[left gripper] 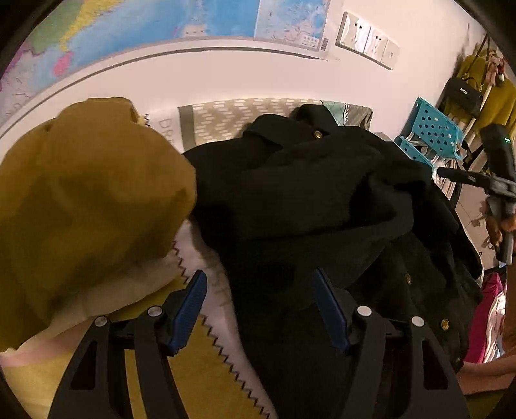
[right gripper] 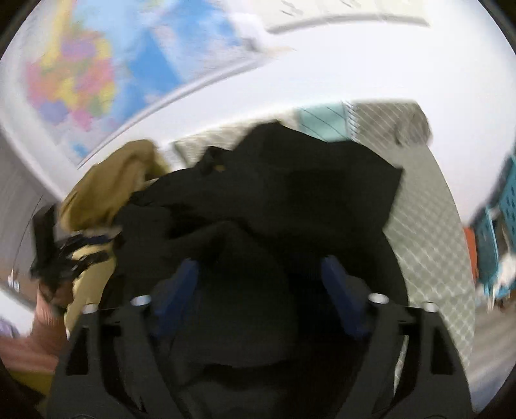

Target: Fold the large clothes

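Observation:
A large black coat with gold buttons lies crumpled on the bed, next to a mustard-yellow garment heaped on its left. My left gripper hangs open just above the coat's near edge and the patterned bed cover, with nothing pressed between its blue pads. The right wrist view is blurred. There my right gripper stands wide open over the middle of the black coat, its jaws holding nothing. The mustard garment shows at that view's left.
The bed stands against a white wall with a map and wall sockets. A teal perforated plastic stool and a coat rack with a black bag stand to the right. Pink clothing lies at the right edge.

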Tool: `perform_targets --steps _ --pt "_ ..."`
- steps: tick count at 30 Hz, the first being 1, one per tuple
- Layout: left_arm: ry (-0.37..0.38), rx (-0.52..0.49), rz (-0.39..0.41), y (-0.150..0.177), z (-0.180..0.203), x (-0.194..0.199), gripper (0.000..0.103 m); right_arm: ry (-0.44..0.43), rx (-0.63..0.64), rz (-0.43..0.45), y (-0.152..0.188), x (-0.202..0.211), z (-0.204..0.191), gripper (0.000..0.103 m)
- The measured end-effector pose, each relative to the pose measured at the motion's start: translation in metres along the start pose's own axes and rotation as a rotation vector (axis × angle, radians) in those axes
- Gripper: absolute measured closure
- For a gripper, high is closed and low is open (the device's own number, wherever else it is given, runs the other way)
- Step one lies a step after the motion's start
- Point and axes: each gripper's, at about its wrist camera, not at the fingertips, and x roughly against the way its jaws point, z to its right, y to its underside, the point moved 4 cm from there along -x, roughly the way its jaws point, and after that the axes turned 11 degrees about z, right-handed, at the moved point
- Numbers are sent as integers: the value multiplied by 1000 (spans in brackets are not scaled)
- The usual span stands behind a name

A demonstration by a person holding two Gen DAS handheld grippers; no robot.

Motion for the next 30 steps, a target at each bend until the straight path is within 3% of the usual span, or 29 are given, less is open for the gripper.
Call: perform_targets --steps 3,6,8,9,10,13,17,19,21,24,25,27,30 --pt "-11 3 15 -7 2 -13 31 -1 119 -44 16 -5 -22 8" --pt "-54 -6 19 -13 4 -25 32 22 164 -102 38 -17 -25 10" --pt "-70 1 27 -19 5 -35 42 -2 165 -134 48 -23 -24 41" --pt "-75 3 34 -21 4 -36 50 -28 153 -136 48 -22 -23 71" --pt "-88 7 43 -24 3 -38 54 -60 122 -126 42 -15 -20 91" --pt "-142 15 78 -30 -2 -36 66 -141 27 -28 12 14 -6 96" --pt "-225 32 113 -36 -9 -29 67 -113 -175 76 -31 27 47 94" --pt "-255 31 109 -35 -11 -28 65 -16 -227 61 -34 16 76 68" --pt "-260 21 108 -34 -9 -25 64 67 -246 39 -27 4 96 60" --pt "-268 -14 119 -32 -2 -16 57 19 -243 80 -19 7 92 24" --pt "-262 -31 129 -31 2 -14 53 0 -225 92 -16 10 87 23" --pt "-261 -70 146 -32 9 -11 32 1 -154 80 -6 8 74 21" --pt "-250 -124 144 -35 21 -18 32 63 -50 31 9 -9 62 21"
